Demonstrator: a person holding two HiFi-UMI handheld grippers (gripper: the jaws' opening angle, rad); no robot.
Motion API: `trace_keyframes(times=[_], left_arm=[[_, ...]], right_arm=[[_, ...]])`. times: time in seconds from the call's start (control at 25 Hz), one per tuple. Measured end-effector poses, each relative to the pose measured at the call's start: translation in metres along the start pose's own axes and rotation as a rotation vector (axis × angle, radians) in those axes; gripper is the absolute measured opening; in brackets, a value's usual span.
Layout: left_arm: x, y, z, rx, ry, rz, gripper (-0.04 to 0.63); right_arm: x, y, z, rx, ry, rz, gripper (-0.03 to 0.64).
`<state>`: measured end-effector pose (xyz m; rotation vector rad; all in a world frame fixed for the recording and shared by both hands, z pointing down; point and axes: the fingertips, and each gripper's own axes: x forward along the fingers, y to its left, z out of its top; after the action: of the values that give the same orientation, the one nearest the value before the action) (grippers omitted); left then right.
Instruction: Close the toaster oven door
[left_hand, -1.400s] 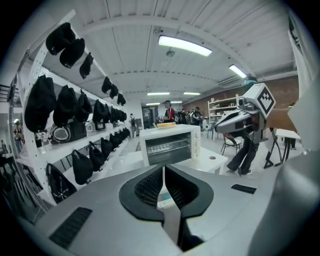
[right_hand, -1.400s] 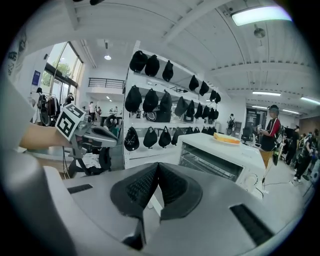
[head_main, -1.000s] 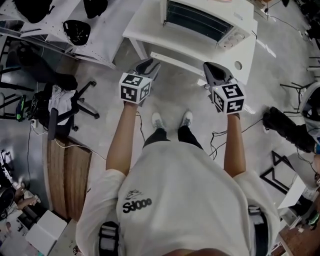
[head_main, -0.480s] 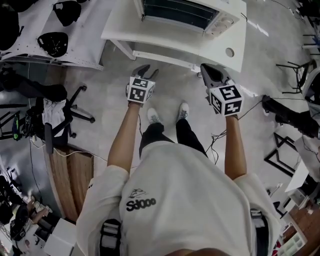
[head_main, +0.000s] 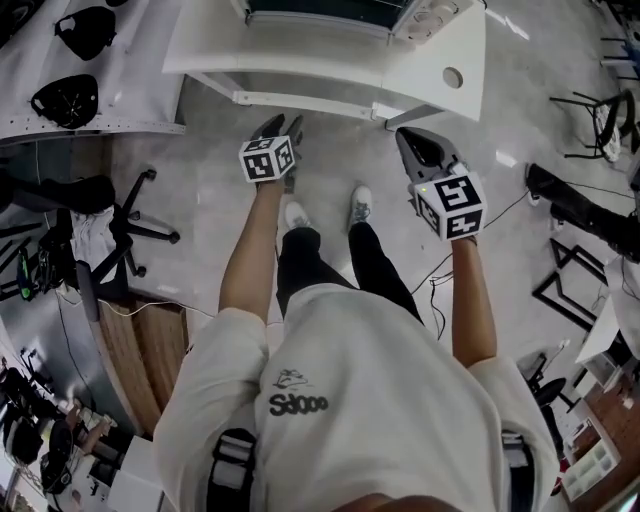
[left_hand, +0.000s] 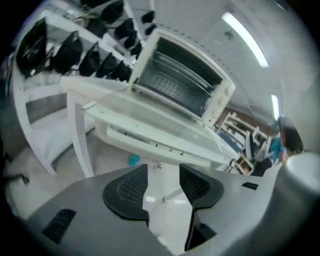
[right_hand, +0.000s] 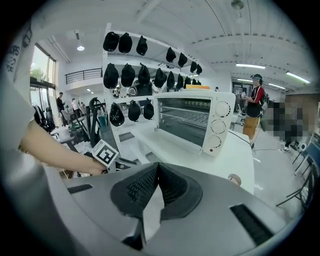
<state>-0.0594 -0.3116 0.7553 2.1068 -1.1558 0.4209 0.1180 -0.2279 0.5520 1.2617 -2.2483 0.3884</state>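
Observation:
The white toaster oven (head_main: 425, 12) stands on the white table (head_main: 300, 60) at the top edge of the head view. Its racks show through its front (right_hand: 192, 120), and I cannot tell how its door stands. My left gripper (head_main: 280, 128) hangs over the floor, short of the table's front edge. Its jaws are opening, with nothing between the pads (left_hand: 127, 187). It looks up at the oven (left_hand: 180, 80) from below table height. My right gripper (head_main: 408, 138) is shut and empty, with its pad tips meeting (right_hand: 157, 167), just off the table's right front corner.
A black office chair (head_main: 110, 235) stands on the floor at the left. Black caps (head_main: 65, 100) lie on a white shelf beside the table, and more hang on a rack (right_hand: 135, 75). Cables (head_main: 440, 270) run across the floor. A person (right_hand: 255, 100) stands behind the table.
The table and oven have slid up to the top of the head view. Both grippers have drawn back from the table's front edge. The left jaws have spread apart.

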Motion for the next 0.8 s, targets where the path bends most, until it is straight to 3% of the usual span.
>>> trace_keyframes(times=[0.08,0.16,0.4,0.8], left_arm=[[0.007,0.007,0.001,-0.168,-0.066,-0.017,0.206],[0.012,0.008,0.001,-0.241,-0.107,-0.033,0.206],[0.029,-0.012,0.002,-0.331,-0.18,-0.174,0.178],[0.046,-0.016,0.005,-0.377,-0.221,-0.235,0.176]], right_arm=[[0.0,-0.001,-0.008,-0.006,0.01,0.003,0.009],[0.0,-0.001,-0.016,-0.01,0.023,0.009,0.009],[-0.001,-0.004,-0.034,-0.063,0.054,0.019,0.009],[0.008,-0.005,-0.036,-0.094,0.058,0.052,0.009]])
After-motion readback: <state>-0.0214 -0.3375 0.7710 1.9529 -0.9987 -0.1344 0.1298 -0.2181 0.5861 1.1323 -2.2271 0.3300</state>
